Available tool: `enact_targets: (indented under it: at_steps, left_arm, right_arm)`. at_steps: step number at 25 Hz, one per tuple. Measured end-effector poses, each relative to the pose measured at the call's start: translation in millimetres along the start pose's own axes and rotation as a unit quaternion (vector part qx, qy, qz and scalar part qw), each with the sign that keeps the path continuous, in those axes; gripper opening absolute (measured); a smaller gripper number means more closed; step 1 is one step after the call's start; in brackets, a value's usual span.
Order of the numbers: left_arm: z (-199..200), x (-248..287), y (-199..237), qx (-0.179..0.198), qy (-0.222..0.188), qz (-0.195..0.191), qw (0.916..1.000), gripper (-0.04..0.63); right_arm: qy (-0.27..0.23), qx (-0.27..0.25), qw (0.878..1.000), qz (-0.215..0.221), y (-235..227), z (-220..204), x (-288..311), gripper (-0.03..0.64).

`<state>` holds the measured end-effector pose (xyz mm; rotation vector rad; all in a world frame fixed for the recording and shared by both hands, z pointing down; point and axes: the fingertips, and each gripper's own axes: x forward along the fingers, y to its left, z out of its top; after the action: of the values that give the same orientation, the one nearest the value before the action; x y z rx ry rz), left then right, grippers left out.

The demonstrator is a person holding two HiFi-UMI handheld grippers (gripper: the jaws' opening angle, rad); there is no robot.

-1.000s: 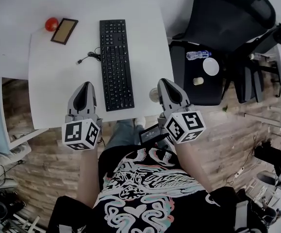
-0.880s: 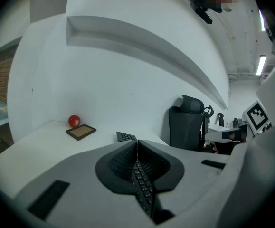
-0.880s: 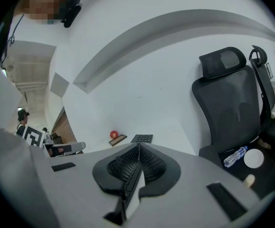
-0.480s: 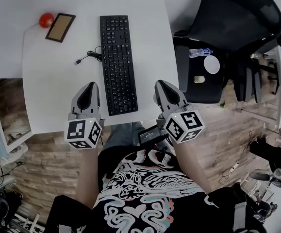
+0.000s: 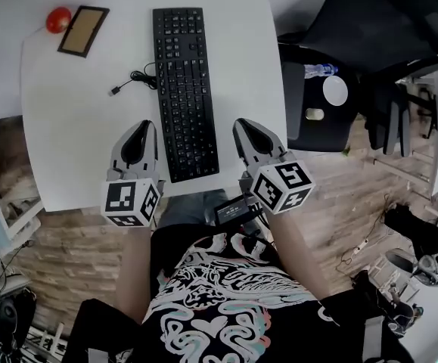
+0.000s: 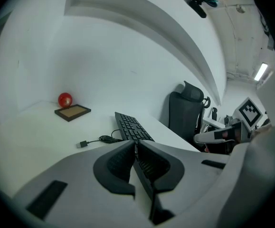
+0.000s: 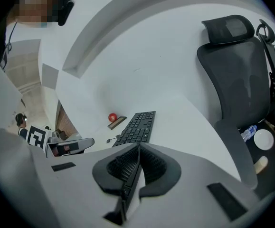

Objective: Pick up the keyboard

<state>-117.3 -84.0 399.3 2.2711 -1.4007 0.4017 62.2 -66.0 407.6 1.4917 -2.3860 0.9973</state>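
The white table (image 5: 67,127), smooth and matte with a rounded near corner, carried the black keyboard (image 5: 184,89), a long flat slab of low plastic keys lying lengthwise away from the person, near the table's right edge. The left gripper (image 5: 140,128) and right gripper (image 5: 243,125) hung beside the keyboard's near end, one on each side, both clenched on nothing, their ridged dark pads pressed together. The approach seemed in hand; next the jaws would need to spread and close on the long edges so it lifts level. Its thin cable (image 5: 133,78) coiled loosely leftward to a free plug. Farther off lay a dark-framed tan board (image 5: 83,30) and a glossy red ball (image 5: 58,19).
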Motion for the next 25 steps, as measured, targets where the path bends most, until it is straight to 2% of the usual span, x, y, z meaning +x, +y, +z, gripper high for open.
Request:
enact_targets:
  at_steps: [2, 8, 13, 17, 19, 22, 25]
  left_arm:
    - [-1, 3, -1, 0.008, 0.009, -0.006, 0.9999, 0.020]
    - [-8, 21, 4, -0.009, 0.036, -0.027, 0.9990, 0.020]
    - [-17, 37, 7, -0.045, 0.062, -0.051, 0.9957, 0.020]
    - [-23, 48, 9, -0.057, 0.083, -0.058, 0.9932, 0.021]
    - [-28, 51, 10, -0.079, 0.096, -0.066, 0.9901, 0.027]
    - [-37, 56, 8, -0.116, 0.116, -0.089, 0.9824, 0.147]
    - [-41, 61, 4, -0.134, 0.137, -0.111, 0.9752, 0.147]
  right_arm:
    - [0.009, 0.005, 1.000, 0.001, 0, -3, 5, 0.031]
    - [0.044, 0.006, 0.999, 0.016, -2, -14, 29, 0.031]
    - [0.075, 0.025, 0.997, 0.024, -7, -22, 49, 0.032]
    - [0.089, 0.037, 0.995, 0.033, -8, -20, 64, 0.034]
    - [0.098, 0.041, 0.994, 0.037, -7, -22, 69, 0.053]
    - [0.123, 0.048, 0.990, 0.047, -3, -31, 79, 0.121]
    - [0.138, 0.051, 0.988, 0.047, -3, -35, 84, 0.133]
